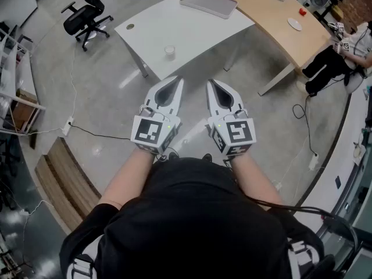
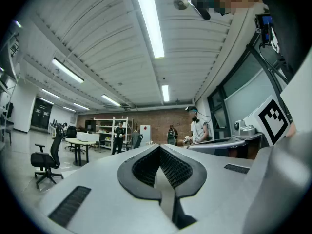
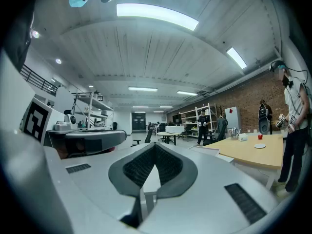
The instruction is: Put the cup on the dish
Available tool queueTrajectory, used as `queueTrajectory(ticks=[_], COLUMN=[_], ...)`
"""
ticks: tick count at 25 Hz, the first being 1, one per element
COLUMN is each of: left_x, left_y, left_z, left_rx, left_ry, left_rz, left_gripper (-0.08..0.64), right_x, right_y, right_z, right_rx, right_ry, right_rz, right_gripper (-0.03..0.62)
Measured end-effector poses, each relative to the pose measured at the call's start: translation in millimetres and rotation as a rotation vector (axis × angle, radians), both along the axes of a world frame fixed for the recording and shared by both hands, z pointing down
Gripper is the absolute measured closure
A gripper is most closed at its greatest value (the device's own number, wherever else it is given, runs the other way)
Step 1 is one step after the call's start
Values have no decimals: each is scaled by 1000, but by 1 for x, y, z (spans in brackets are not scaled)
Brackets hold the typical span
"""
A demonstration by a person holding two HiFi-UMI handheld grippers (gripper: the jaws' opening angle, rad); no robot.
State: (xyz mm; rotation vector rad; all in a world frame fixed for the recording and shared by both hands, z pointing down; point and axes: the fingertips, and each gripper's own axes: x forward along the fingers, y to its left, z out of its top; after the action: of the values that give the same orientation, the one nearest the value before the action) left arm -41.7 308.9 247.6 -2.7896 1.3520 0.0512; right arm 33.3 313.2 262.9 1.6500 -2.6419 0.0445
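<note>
Head view: my left tool [image 1: 178,80] and right tool [image 1: 211,83] are closed, empty; small clear cup [image 1: 169,51] on white surface [image 1: 192,28], twelve o'clock.

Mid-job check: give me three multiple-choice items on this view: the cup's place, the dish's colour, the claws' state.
1. The cup stands: A on the white table; B in a sink; C in a box.
2. The dish is: A red; B white; C black.
3. The left claw and right claw are: A both open; B both shut, empty; C holding the cup.
Answers: 1 A, it stands alone on that tabletop; 2 B, a pale disc on the wooden table; 3 B, jaws together, nothing between.
</note>
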Motion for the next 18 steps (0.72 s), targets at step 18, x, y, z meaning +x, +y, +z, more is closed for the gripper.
queueTrajectory(ticks=[18], left_x=[-21], left_y=[5], left_z=[10], left_rx=[-45], left_ry=[2], left_rz=[-54], left_gripper=[554], right_x=[-8], right_y=[2], right_z=[3], right_rx=[-12], right_ry=[-49], right_rz=[17], right_gripper=[578])
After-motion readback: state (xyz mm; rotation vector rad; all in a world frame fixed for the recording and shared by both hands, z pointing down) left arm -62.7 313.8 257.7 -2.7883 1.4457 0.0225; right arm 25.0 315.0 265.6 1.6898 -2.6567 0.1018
